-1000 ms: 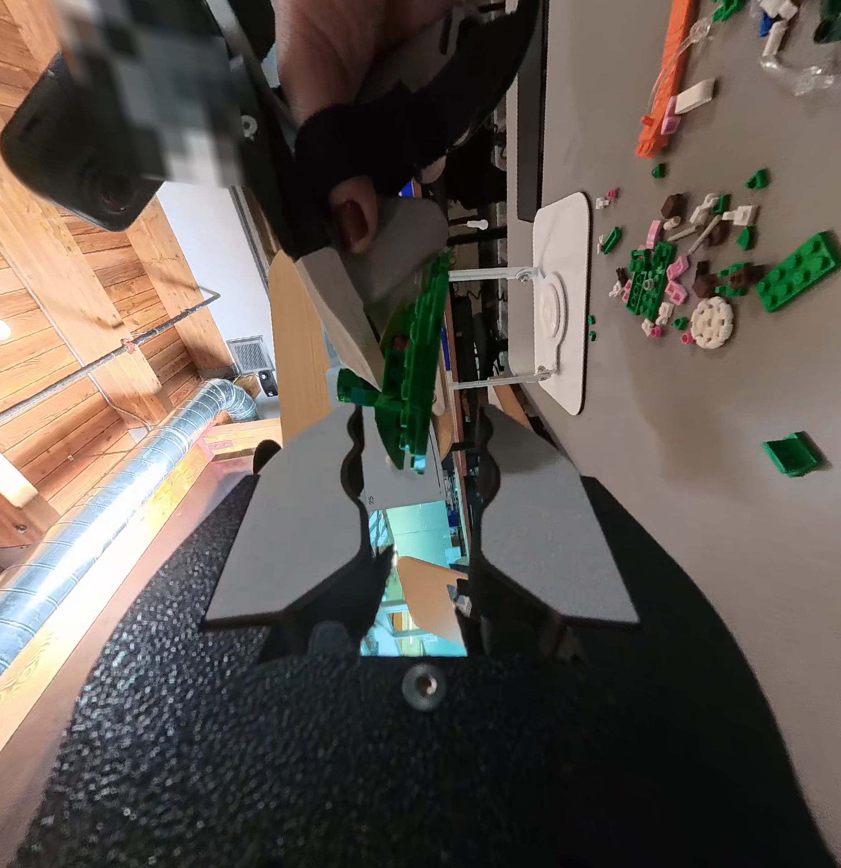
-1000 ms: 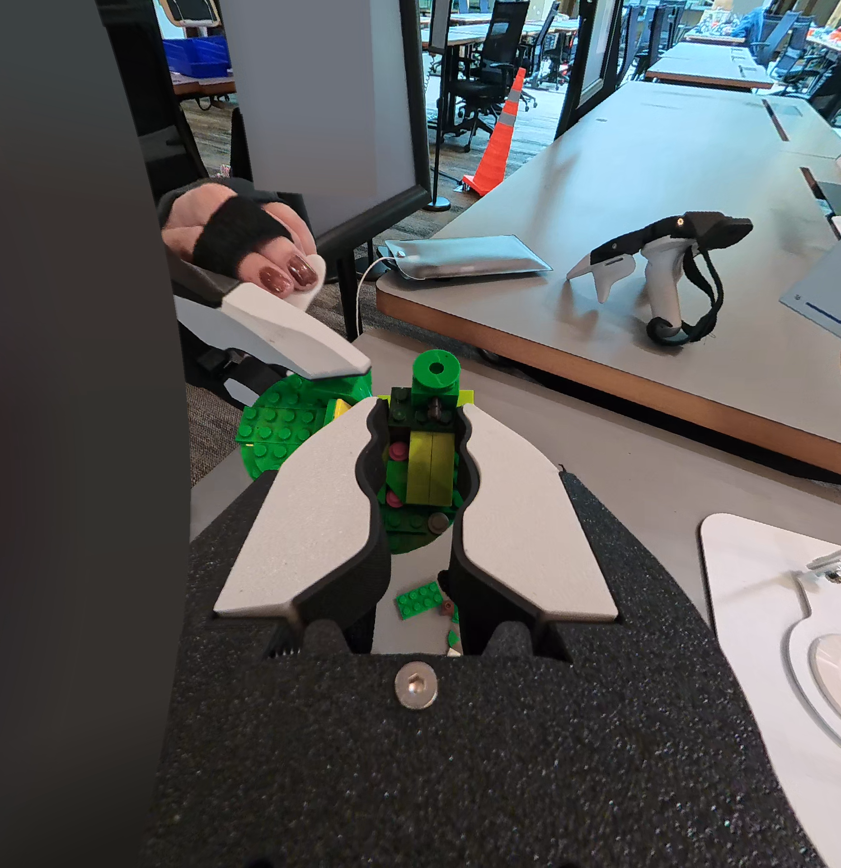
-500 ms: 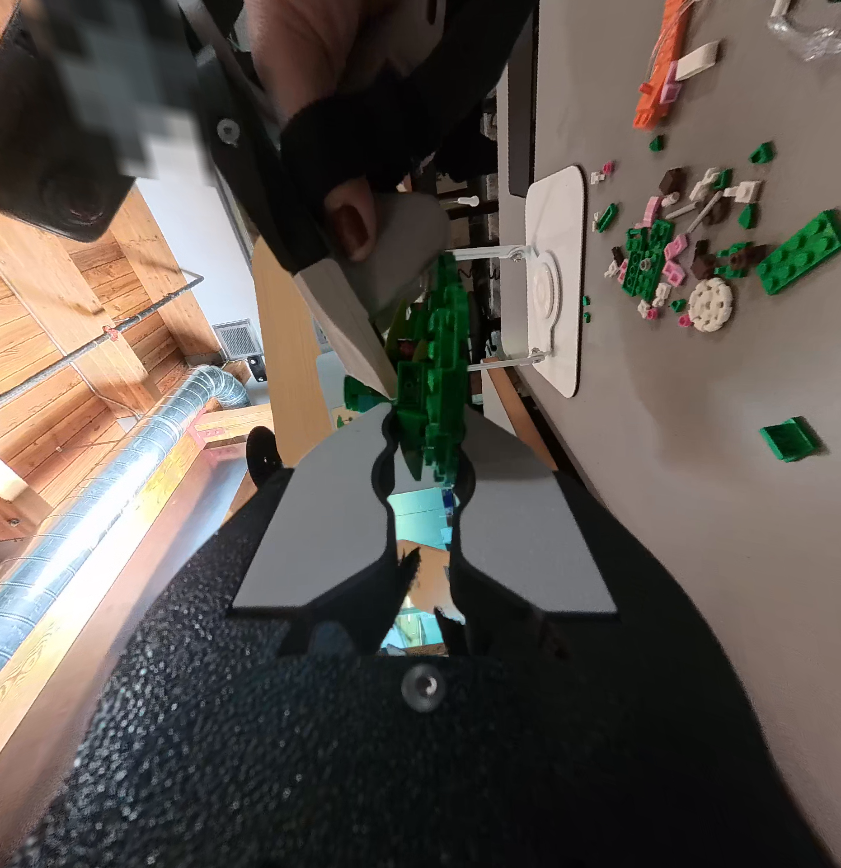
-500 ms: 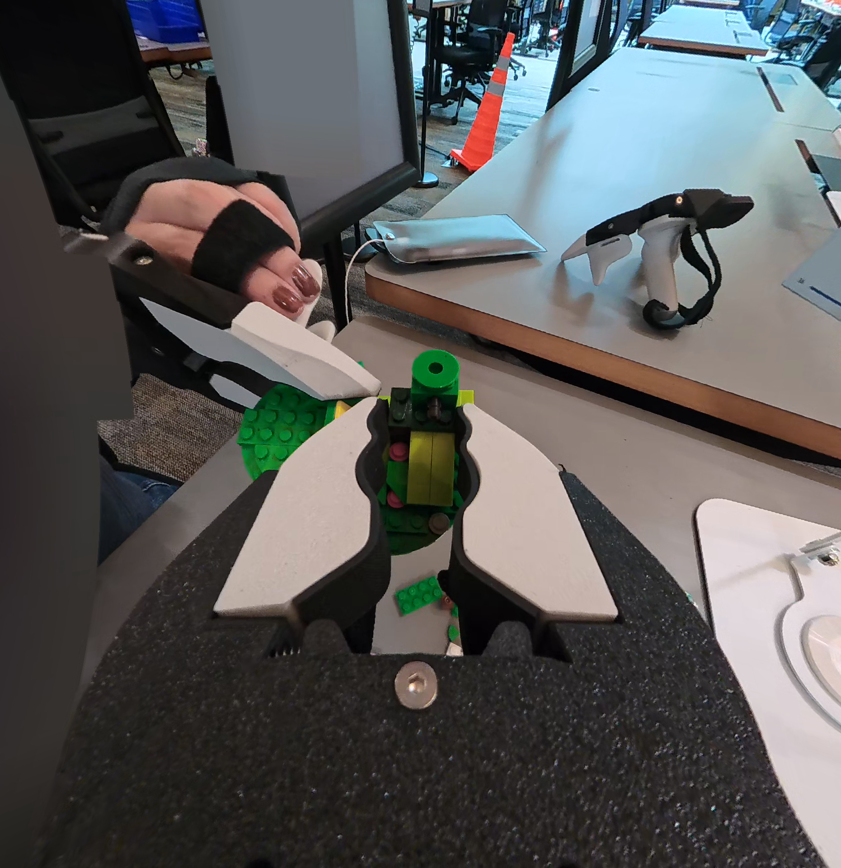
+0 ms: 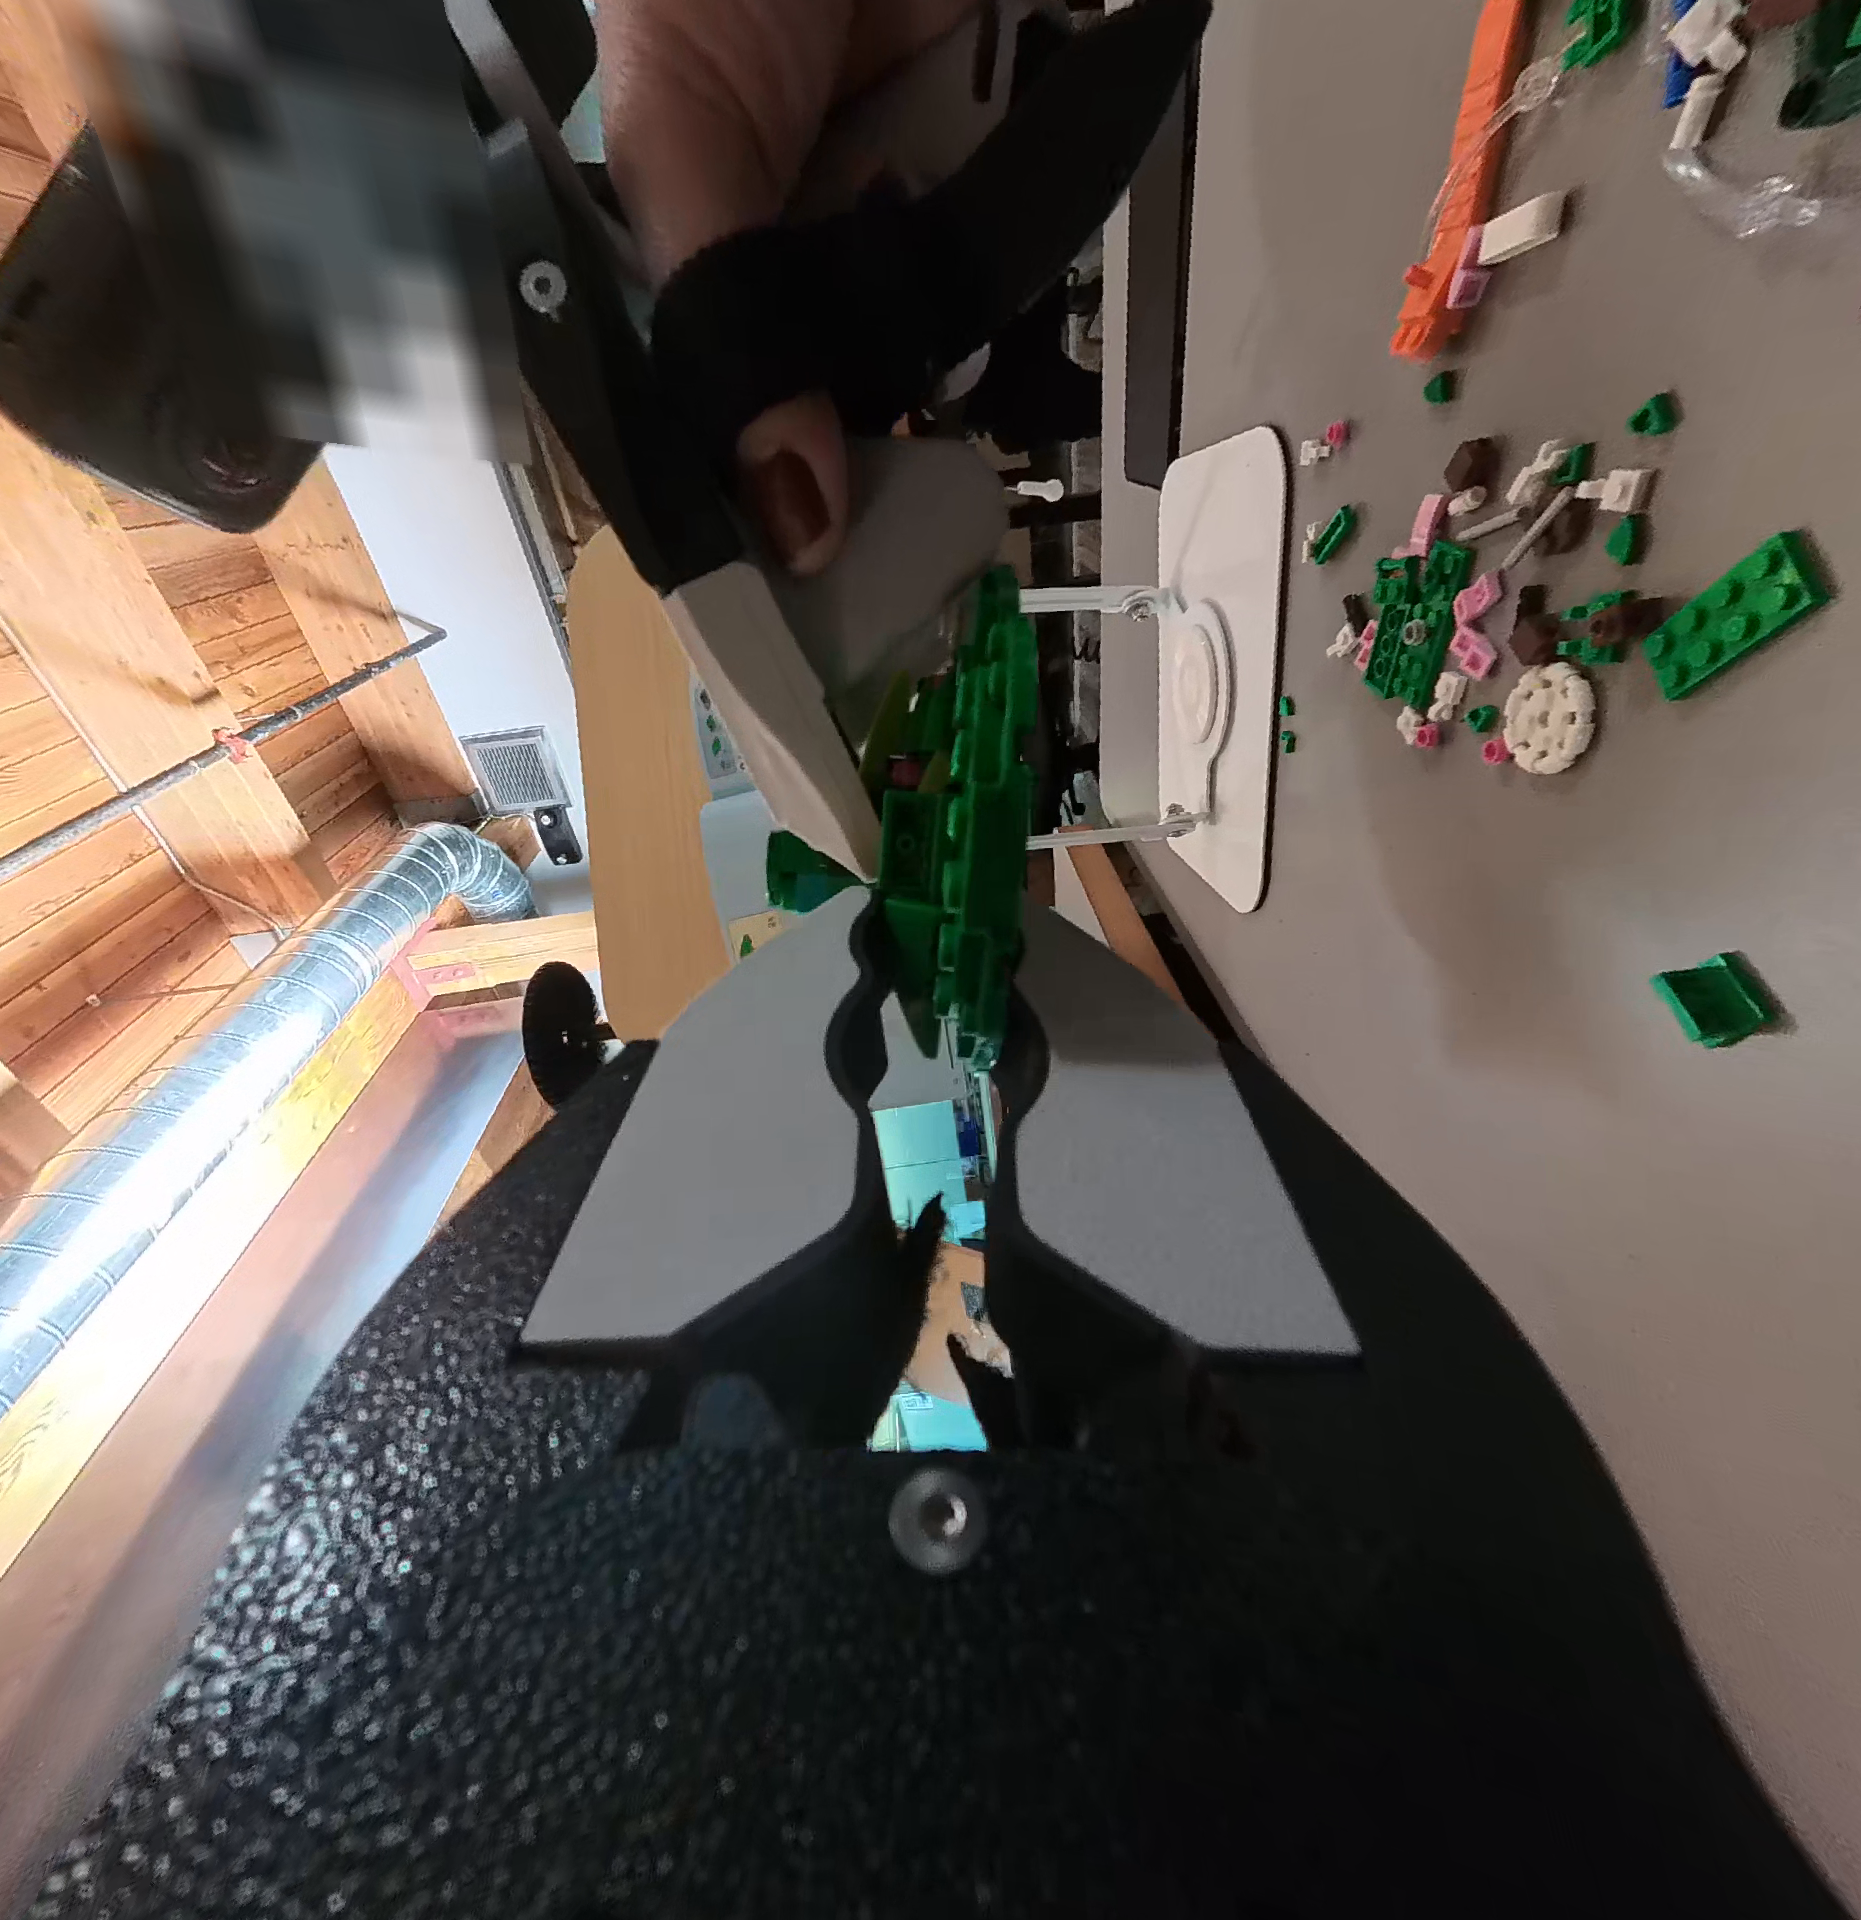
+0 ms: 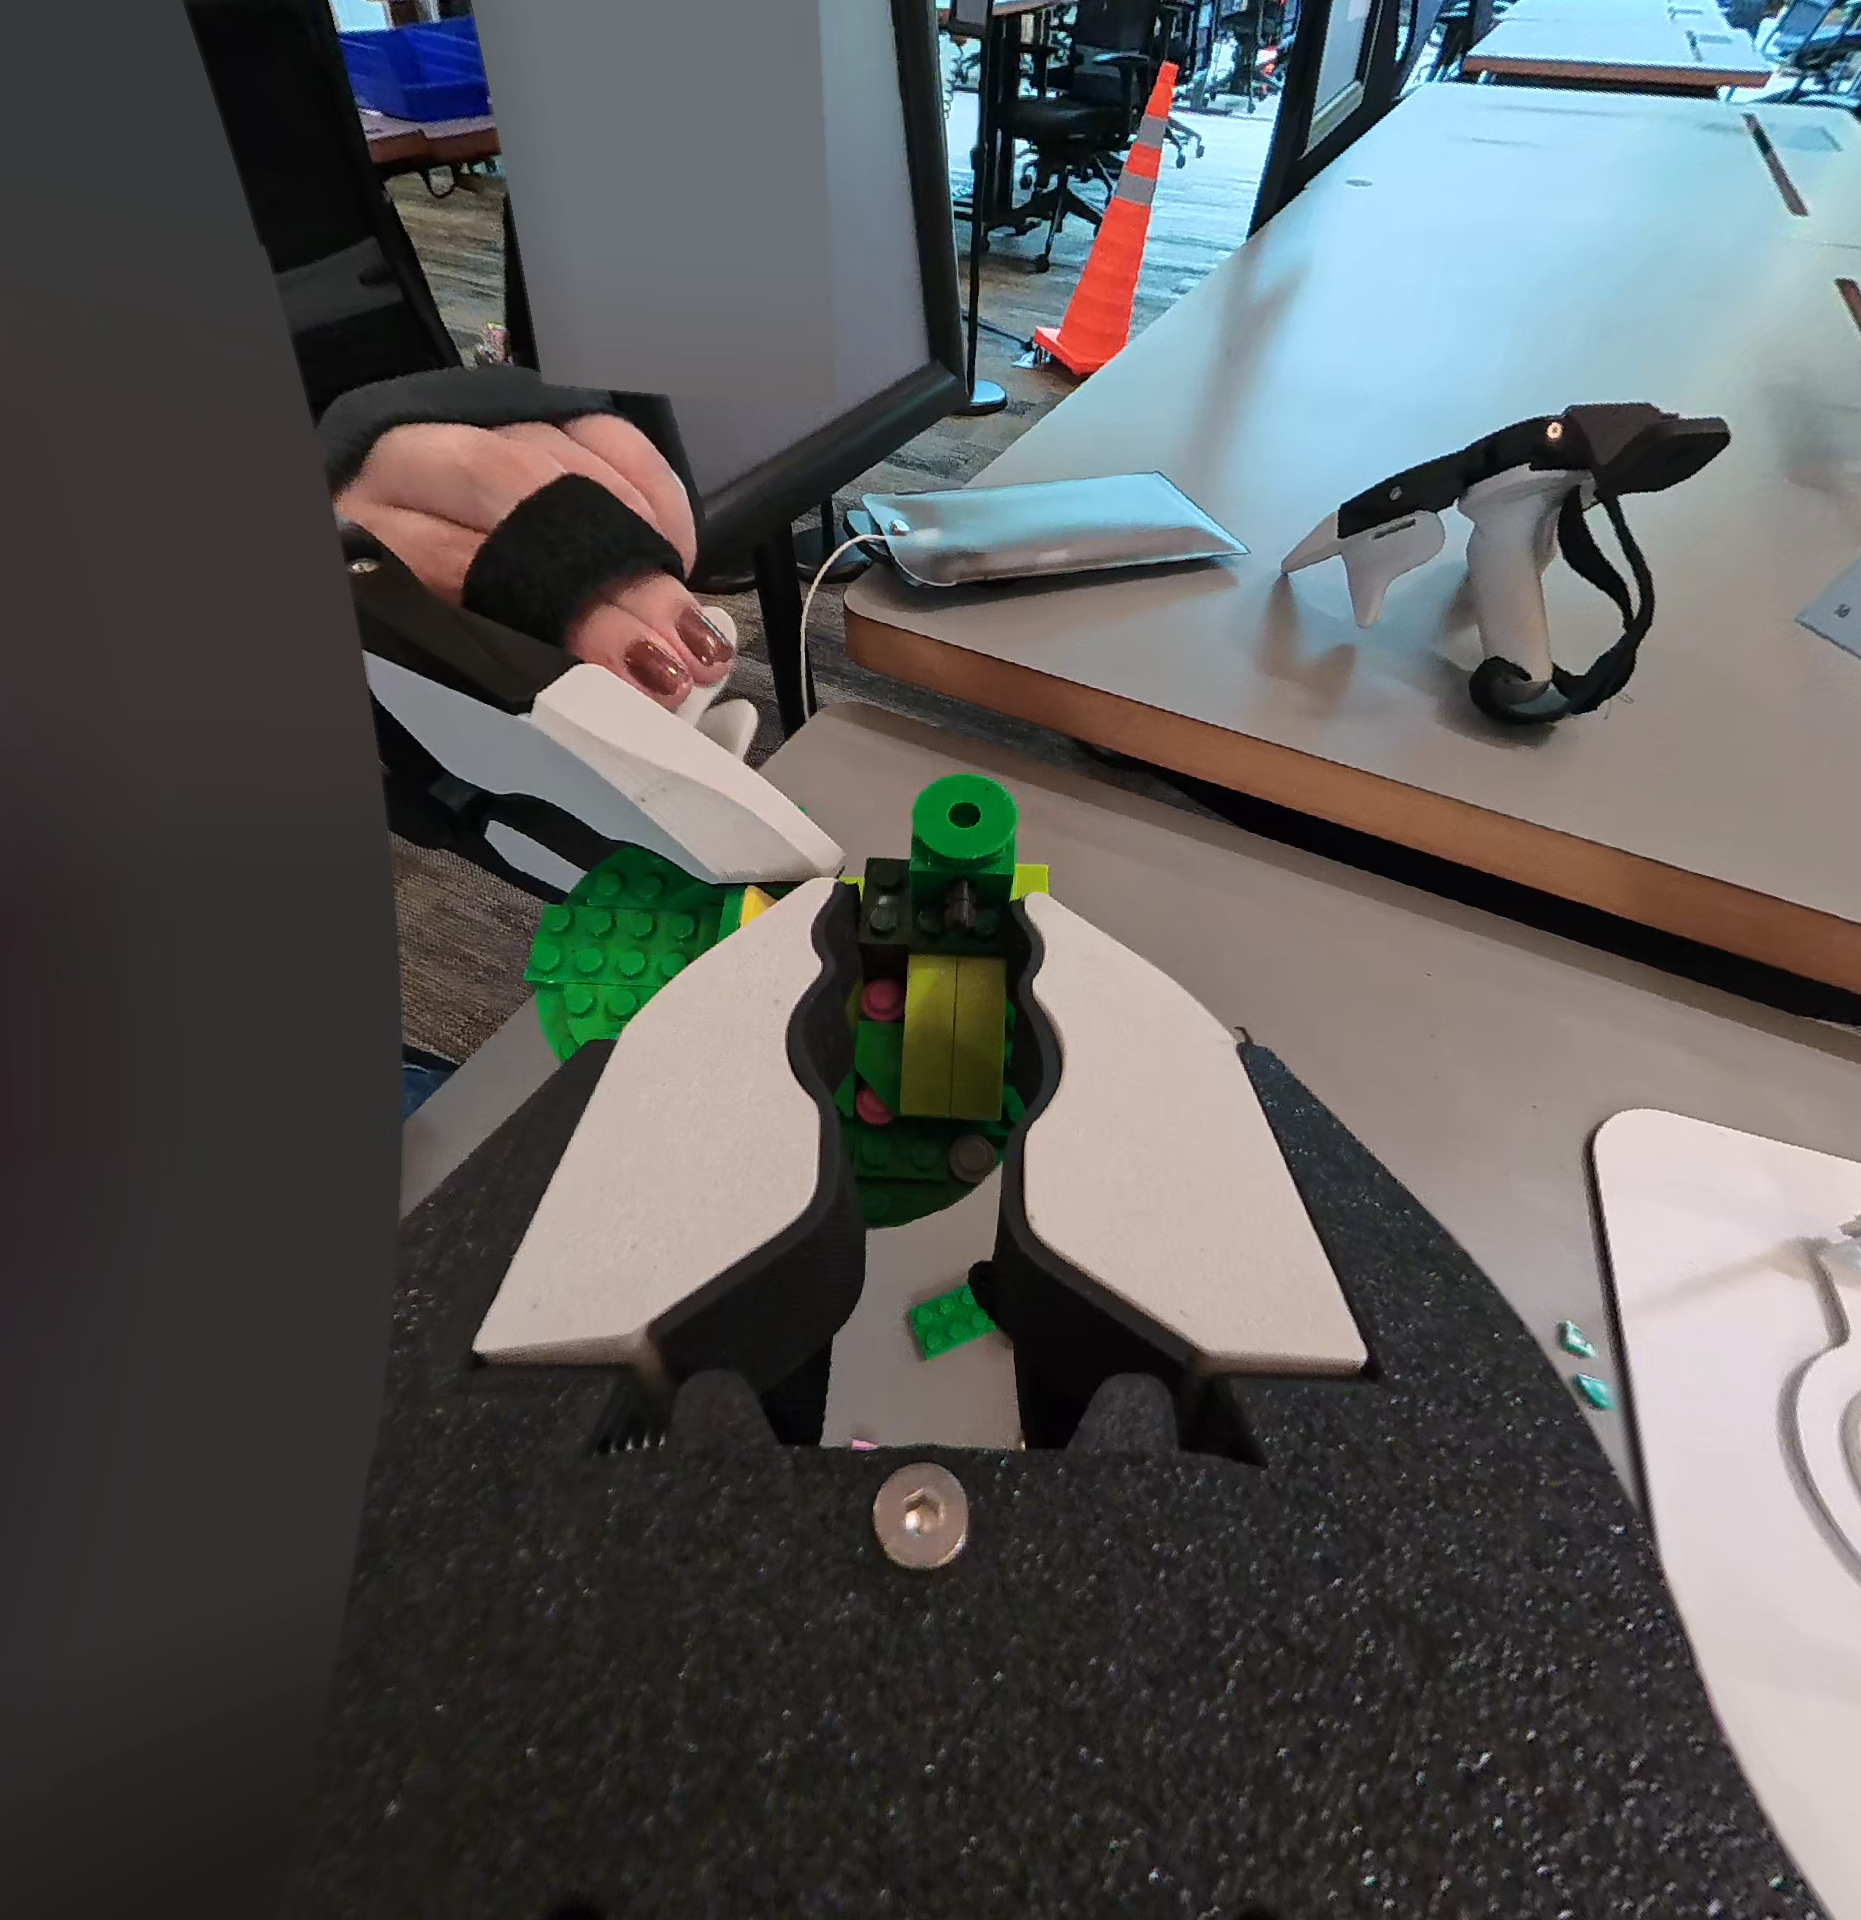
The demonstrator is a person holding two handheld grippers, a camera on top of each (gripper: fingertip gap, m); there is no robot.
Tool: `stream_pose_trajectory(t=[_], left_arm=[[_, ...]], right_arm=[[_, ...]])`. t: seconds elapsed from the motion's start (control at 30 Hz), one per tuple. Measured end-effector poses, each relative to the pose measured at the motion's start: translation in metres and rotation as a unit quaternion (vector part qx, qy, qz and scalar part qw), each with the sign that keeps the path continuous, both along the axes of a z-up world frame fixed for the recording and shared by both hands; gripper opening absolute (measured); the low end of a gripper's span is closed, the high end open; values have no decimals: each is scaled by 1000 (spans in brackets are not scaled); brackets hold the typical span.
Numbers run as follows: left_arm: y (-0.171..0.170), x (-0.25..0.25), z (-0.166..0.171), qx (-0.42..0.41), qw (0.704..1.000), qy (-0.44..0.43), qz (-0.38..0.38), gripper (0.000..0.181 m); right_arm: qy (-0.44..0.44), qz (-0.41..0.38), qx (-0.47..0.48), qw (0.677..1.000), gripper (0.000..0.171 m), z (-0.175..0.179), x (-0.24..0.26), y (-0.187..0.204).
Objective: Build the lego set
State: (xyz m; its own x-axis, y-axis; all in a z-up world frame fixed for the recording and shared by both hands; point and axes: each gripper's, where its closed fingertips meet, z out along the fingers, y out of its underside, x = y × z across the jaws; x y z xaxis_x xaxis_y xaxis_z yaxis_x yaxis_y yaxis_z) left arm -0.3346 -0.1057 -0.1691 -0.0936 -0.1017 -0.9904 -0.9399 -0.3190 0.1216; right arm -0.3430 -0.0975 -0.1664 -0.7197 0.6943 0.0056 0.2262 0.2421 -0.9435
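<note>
Because the grey table is strewn with loose bricks, the green lego model is held in the air above its near edge, probably to free it for turning and pressing. Each gripper takes a different part, so it cannot twist: the right gripper is closed on the raised yellow-green and dark centre, the left gripper nearly closed on the round base's rim, seen edge-on. One small green plate lies beneath, likely waiting its turn.

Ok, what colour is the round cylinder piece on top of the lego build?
Bright green cylinder, clearest in the right wrist view.
</note>
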Motion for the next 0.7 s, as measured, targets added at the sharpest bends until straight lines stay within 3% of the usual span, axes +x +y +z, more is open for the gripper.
stream_pose_trajectory(t=[0.3,0.53,0.7], left_arm=[[0,-5,-3,-23,1000,-2,12,16],[3,-6,5,38,998,-46,9,18],[1,-6,17,61,995,-76,-2,36]], right_arm=[[-15,-3,-16,1000,26,-4,-4,1],[-10,-18,-37,999,26,3,-5,5],[-9,-12,-46,999,26,6,-4,4]])
